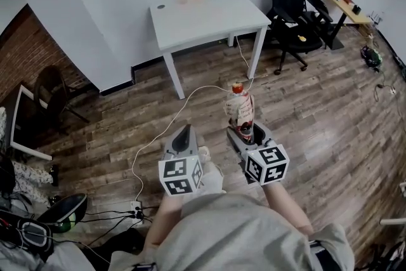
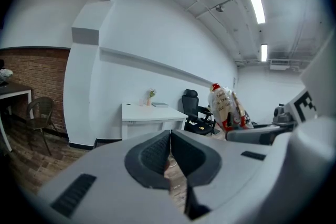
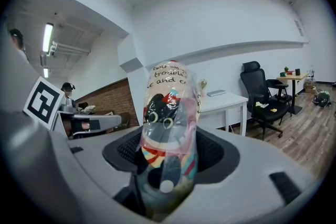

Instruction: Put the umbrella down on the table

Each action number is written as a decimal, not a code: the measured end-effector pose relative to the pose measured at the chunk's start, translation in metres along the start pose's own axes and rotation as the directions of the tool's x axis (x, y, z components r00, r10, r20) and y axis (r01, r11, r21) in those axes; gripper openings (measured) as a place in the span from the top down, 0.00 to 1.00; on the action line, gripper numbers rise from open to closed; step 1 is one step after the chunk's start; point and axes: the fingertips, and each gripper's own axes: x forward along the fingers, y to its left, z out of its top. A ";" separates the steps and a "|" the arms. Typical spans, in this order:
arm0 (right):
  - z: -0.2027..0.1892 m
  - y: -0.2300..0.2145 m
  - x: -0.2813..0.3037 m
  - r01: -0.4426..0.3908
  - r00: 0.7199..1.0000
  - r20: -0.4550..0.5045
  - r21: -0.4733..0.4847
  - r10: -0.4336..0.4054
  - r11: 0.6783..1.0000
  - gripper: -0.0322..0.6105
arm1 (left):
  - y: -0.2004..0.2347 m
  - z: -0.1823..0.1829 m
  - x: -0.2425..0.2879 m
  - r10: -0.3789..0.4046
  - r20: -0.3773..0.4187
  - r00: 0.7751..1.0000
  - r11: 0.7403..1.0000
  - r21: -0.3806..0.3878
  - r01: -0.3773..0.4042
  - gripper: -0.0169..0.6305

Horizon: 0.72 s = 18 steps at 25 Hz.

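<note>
Head view: the right gripper [image 1: 248,131] holds the folded umbrella [image 1: 242,110] upright over the wood floor [image 1: 317,117], well short of the table [image 1: 203,25]. The left gripper [image 1: 184,136] is beside it, not touching. Bare floor reaches to the table's near edge, crossed by a cable [image 1: 190,93]. A chair [image 1: 293,6] stands off the right corner.

Left gripper view: the jaws are pressed together with nothing between them. The tabletop ahead is mostly bare.

Right gripper view: the jaws are clamped on the umbrella's lower end. The table shows behind it.

Left tongs [image 2: 170,137] pressed together, white table [image 2: 149,112] beyond (umbrella [image 2: 226,107] rightward)
</note>
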 end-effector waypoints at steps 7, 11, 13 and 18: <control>0.010 -0.019 0.031 0.012 1.000 -0.003 0.015 -0.012 1.000 0.53 | 0.013 0.010 0.036 0.003 0.006 1.000 1.000 -0.017 -0.003 0.96; 0.018 -0.031 0.060 0.015 1.000 -0.005 0.022 -0.015 1.000 0.53 | 0.027 0.016 0.065 0.001 0.004 1.000 1.000 -0.027 0.000 0.96; 0.024 -0.039 0.077 0.020 1.000 -0.004 0.026 -0.020 0.999 0.53 | 0.034 0.020 0.083 -0.001 0.000 1.000 1.000 -0.029 0.001 0.96; 0.045 -0.061 0.118 0.025 1.000 0.003 0.035 -0.025 0.999 0.53 | 0.049 0.037 0.126 -0.004 0.001 1.000 1.000 -0.030 0.004 0.96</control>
